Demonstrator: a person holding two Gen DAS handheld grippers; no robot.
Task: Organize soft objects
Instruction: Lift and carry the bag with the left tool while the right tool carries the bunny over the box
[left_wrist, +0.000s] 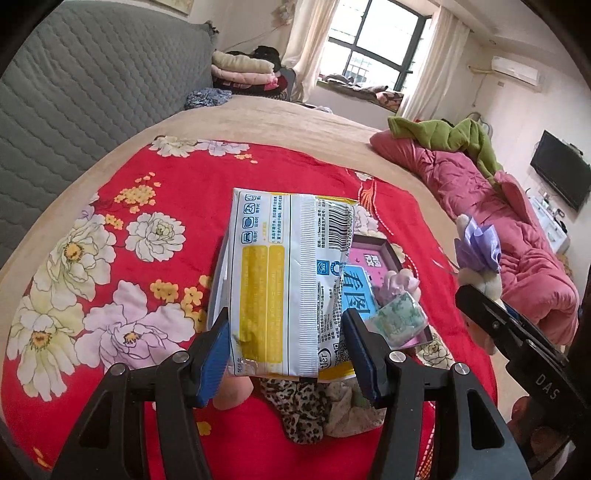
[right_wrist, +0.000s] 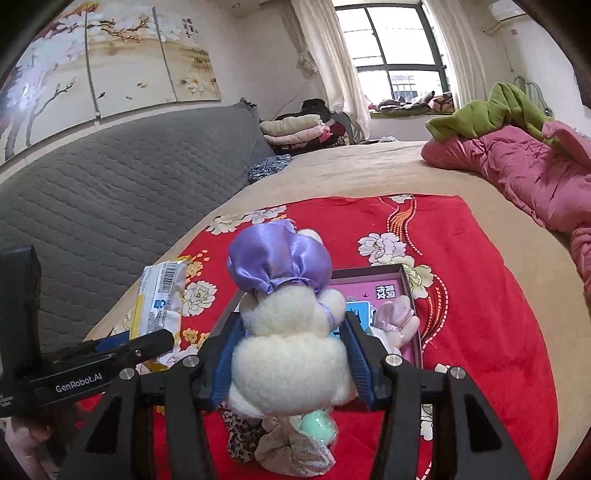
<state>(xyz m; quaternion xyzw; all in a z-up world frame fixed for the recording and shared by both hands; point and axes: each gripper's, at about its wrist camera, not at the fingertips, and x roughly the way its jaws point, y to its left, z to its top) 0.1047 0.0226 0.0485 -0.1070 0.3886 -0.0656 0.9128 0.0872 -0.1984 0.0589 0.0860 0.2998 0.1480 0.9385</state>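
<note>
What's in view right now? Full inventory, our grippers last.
tissue pack: 1, white and yellow, held up in left gripper
plush toy: 1, cream with purple satin hat, in right gripper
box: 1, dark rim, pink inside, on red cloth
red cloth: 1, floral, on bed
leopard-print fabric: 1, below grippers
pink quilt: 1, bed's far side
green garment: 1, on quilt
left gripper: blue pads, shut on pack
right gripper: blue pads, shut on toy

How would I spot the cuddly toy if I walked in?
Find the red flowered cloth on the bed. Above it, the right gripper pinches a cream plush toy. Its shiny purple satin bonnet sets it apart.
</note>
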